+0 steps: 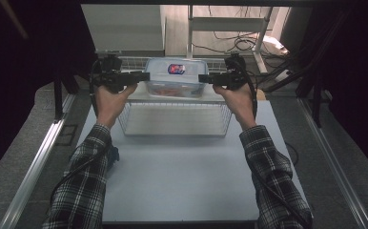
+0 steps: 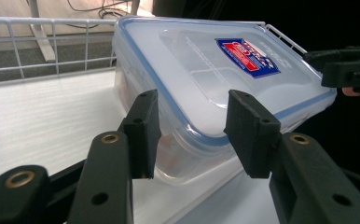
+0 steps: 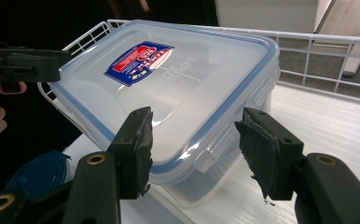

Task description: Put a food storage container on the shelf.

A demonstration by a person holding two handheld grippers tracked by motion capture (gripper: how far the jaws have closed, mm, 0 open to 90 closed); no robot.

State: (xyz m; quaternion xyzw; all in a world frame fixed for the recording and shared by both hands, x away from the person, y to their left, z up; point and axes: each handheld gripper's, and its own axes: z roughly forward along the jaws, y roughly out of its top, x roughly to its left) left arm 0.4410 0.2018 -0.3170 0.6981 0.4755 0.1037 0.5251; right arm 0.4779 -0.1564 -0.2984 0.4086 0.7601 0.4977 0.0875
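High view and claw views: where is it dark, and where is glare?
High view: dark margins on both sides, bright table centre. Left gripper view: soft sheen on the container lid, near left claw slightly blurred. Right gripper view: glare on the lid edge, black left background.

We are looking down and forward from above the person's side of the table [image 1: 182, 176], the sleeves entering at 6 o'clock and the clear lidded container [image 1: 176, 76] sitting far off toward 12 o'clock. We are riding the left gripper [image 2: 192, 126] in its own view, facing very near along its jaws at the container's corner [image 2: 201, 93], with the right gripper [image 2: 350, 67] at 3 o'clock. From the right gripper [image 3: 194, 144] we are facing the opposite corner [image 3: 169, 93] equally close, the left gripper [image 3: 22, 65] at 9 o'clock. All three views are sharing the container and the wire basket [image 1: 172, 121].
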